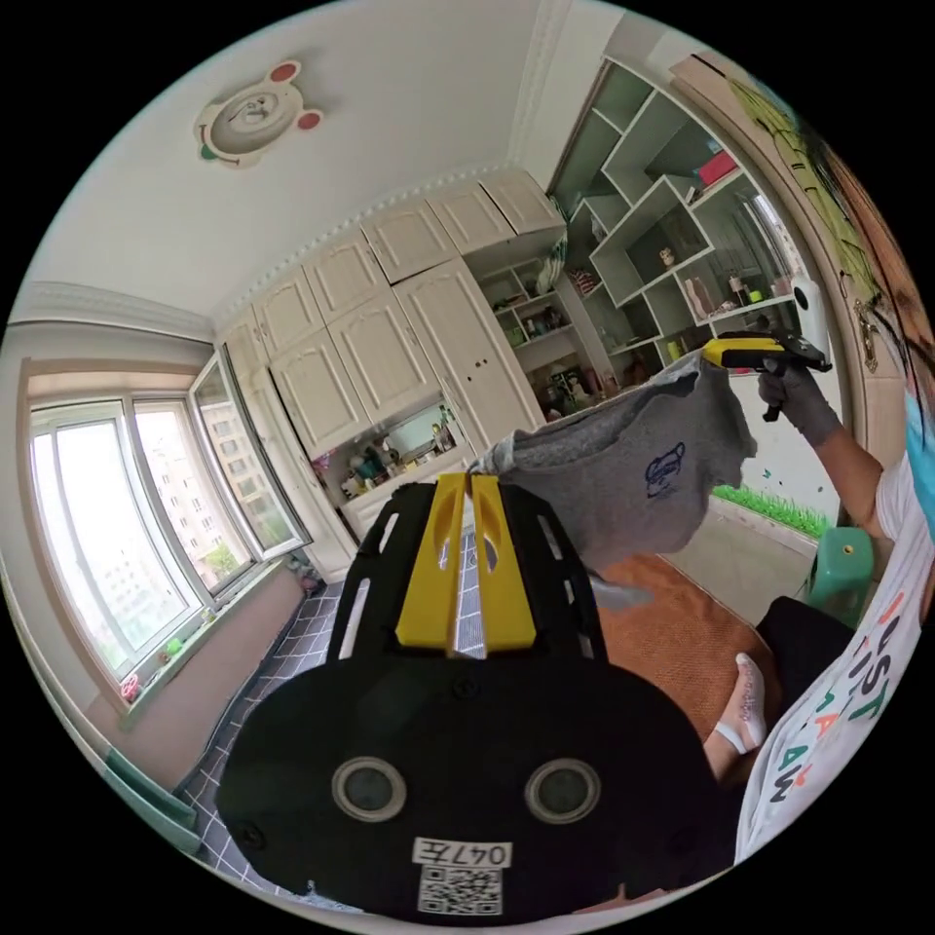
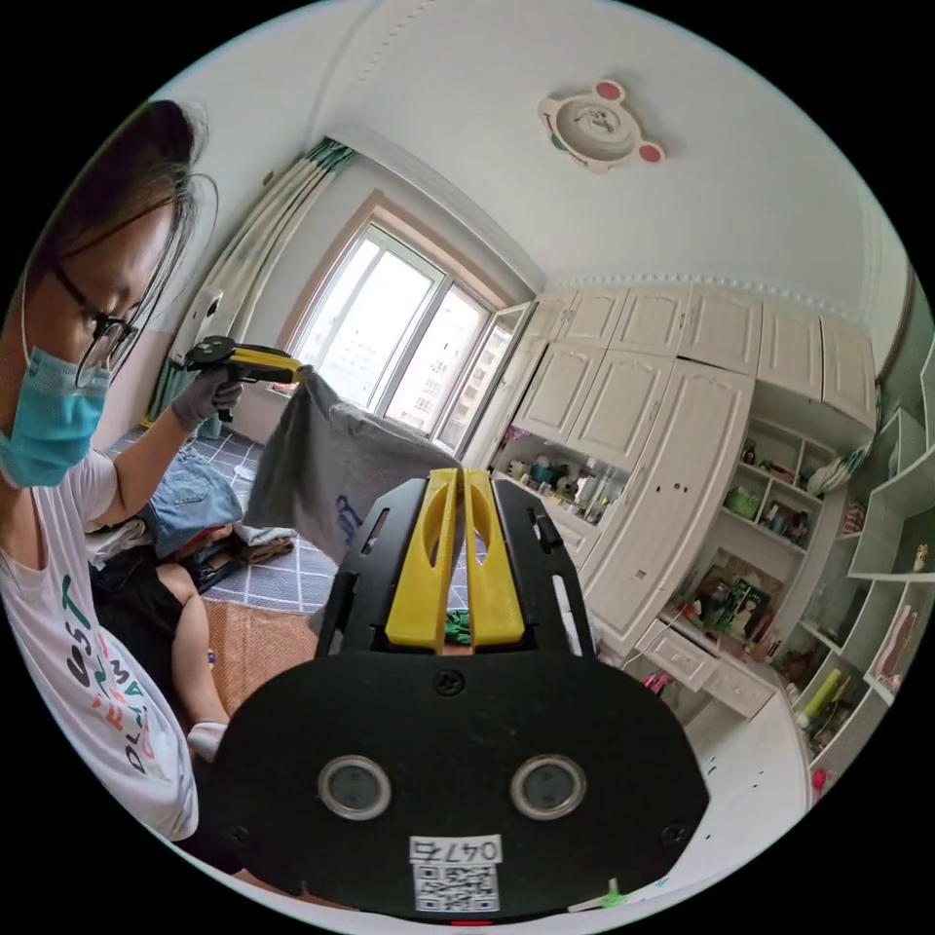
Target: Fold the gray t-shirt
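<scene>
Gray cotton t-shirt (image 1: pixel 633 477) is hanging in the air above the orange mat (image 1: pixel 682 633), stretched between 2 yellow-jawed tools: left tool (image 1: pixel 470 479) and right tool (image 1: pixel 716 355) are each clenching a top corner.

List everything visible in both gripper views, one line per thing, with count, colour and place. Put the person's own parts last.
gray t-shirt: one, grey with a dark blue print, held up in the air between the two grippers
ceiling light: one, white, bear-shaped with red ears, on the ceiling
wardrobe: one run, cream doors, along the wall
open shelves: one unit, pale green-white, small items inside
window: one, white frame, daylight outside
mat: one, orange-brown, on the floor
stool: one, green, beside the person
clothes pile: one, denim blue on top, on the floor
left gripper: yellow jaws, shut on a shirt edge
right gripper: yellow jaws, shut on the shirt
gloved hand: one, grey glove, holding the right gripper
</scene>
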The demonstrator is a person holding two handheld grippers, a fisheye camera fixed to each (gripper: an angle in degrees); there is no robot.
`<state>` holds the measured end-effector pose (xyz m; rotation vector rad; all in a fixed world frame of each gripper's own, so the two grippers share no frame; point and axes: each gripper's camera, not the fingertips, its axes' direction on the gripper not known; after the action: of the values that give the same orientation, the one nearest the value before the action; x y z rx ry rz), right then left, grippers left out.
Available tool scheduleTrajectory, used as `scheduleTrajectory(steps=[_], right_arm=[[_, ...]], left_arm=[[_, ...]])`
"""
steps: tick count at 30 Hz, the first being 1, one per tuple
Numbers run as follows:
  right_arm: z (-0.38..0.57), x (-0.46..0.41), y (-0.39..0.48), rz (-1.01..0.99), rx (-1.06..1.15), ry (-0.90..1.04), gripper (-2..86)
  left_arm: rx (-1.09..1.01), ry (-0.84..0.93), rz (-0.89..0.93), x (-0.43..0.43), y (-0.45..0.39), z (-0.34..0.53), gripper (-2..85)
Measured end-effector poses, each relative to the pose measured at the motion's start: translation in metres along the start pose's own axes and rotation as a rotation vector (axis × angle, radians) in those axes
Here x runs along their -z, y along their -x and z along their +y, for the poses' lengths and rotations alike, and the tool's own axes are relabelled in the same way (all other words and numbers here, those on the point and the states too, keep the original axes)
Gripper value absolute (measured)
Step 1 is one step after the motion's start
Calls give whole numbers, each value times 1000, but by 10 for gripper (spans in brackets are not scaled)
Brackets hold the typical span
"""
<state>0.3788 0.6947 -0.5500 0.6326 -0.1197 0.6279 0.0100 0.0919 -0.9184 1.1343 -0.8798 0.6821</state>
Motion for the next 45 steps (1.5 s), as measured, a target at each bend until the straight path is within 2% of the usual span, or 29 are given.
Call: scheduleTrajectory(steps=[5,9,12,17,20,23,25,28,31,37,41,45], right_arm=[[-22,-55,-23,-53,-46,127,-8],[-3,-159,-45,-134,-126,290,-7],[8,-211,-49,-157,-160,324,-7],[0,-212,-20,-115,-24,248,-8],[10,-210,7,-179,75,262,-8],[43,-217,48,-325,197,310,-8],[73,-229,78,-434,246,384,-8],[137,-263,134,-598,262,561,-8],[205,-295,186,-751,203,705,-8],[294,-335,253,-967,62,874,-8],[324,-352,269,-1039,-14,904,-7],[338,-376,255,-989,-82,896,-7]], left_arm=[[33,119,76,-42,52,-3,-9],[43,322,46,-172,76,30,-9],[64,418,32,-250,81,54,-10],[-32,279,-15,-248,52,62,-10],[-167,193,83,-233,22,77,-10],[-351,252,235,-239,-30,113,-10],[-495,400,333,-265,-91,158,-9],[-605,621,493,-318,-179,227,-9],[-627,759,685,-369,-267,287,-9],[-615,861,897,-434,-397,329,-9],[-645,925,954,-461,-450,336,-9],[-604,940,957,-496,-490,333,-9]])
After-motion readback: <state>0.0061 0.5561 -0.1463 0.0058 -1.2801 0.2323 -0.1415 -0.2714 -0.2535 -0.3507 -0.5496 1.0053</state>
